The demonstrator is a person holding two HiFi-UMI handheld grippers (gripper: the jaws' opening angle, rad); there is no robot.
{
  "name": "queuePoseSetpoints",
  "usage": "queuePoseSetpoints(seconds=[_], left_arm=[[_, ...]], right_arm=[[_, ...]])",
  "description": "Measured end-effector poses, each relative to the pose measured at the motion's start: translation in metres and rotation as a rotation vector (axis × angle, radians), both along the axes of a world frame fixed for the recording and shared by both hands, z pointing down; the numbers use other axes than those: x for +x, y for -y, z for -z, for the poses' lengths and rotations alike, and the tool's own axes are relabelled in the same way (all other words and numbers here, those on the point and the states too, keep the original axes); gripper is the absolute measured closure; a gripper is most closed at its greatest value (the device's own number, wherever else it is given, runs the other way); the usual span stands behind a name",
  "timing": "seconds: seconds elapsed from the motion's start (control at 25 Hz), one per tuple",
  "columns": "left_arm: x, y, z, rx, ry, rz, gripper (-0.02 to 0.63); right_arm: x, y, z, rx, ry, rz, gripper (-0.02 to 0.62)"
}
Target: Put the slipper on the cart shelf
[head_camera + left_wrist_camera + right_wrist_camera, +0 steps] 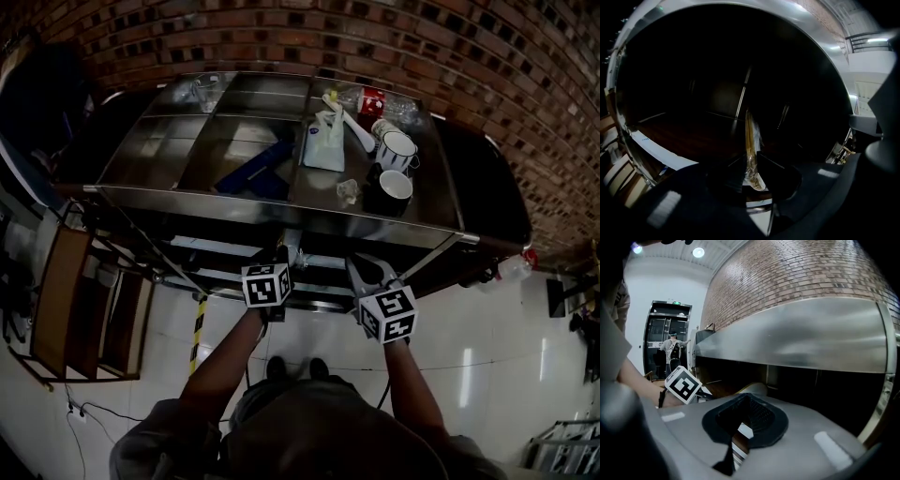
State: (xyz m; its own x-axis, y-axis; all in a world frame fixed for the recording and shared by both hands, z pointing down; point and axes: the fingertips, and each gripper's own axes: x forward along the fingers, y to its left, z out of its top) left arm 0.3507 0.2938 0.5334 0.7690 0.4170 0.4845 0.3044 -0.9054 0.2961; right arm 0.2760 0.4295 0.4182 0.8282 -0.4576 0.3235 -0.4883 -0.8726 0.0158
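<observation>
The slipper [751,145] is a thin tan one in clear wrap, seen edge-on, and my left gripper [751,159] is shut on it. It points into the dark lower shelf [679,136] of the steel cart [281,208]. In the head view the left gripper [281,251] reaches under the cart's front edge, where the slipper is hidden. My right gripper [362,270] hangs beside it, a little nearer me. In the right gripper view the right gripper [745,416] is shut with nothing in it, and the slipper's beige end [753,388] shows just beyond.
The cart's top holds a blue object [253,169], a white pouch [325,142], a white mug [397,150], a black mug [390,192], a bottle [370,97] and a glass [207,90]. A wooden rack [80,300] stands at left. A brick wall is behind.
</observation>
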Motion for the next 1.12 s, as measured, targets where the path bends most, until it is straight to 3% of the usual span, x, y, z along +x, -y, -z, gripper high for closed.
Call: queuePoseSetpoints(seconds=[0.24,0.52,0.68,1.0,1.12], left_arm=[[0.009,-0.004,-0.002,0.026,-0.006,-0.027,0.527],[0.013,-0.003,-0.011,0.052,0.006,-0.032,0.432],[0.016,0.002,-0.004,0.073,-0.032,-0.022,0.365],[0.009,0.006,0.031,0.068,-0.105,-0.031,0.372],[-0.002,0.009,0.047,0.064,-0.133,-0.034,0.467]], right_arm=[[-0.002,0.001,-0.003,-0.006,0.006,0.000,0.597],[-0.002,0.001,-0.006,0.000,0.013,0.008,0.597],[-0.002,0.001,-0.007,0.000,0.019,0.017,0.597],[0.003,0.009,0.000,0.024,0.002,0.044,0.597],[0.004,0.013,0.003,0.044,-0.005,0.055,0.597]])
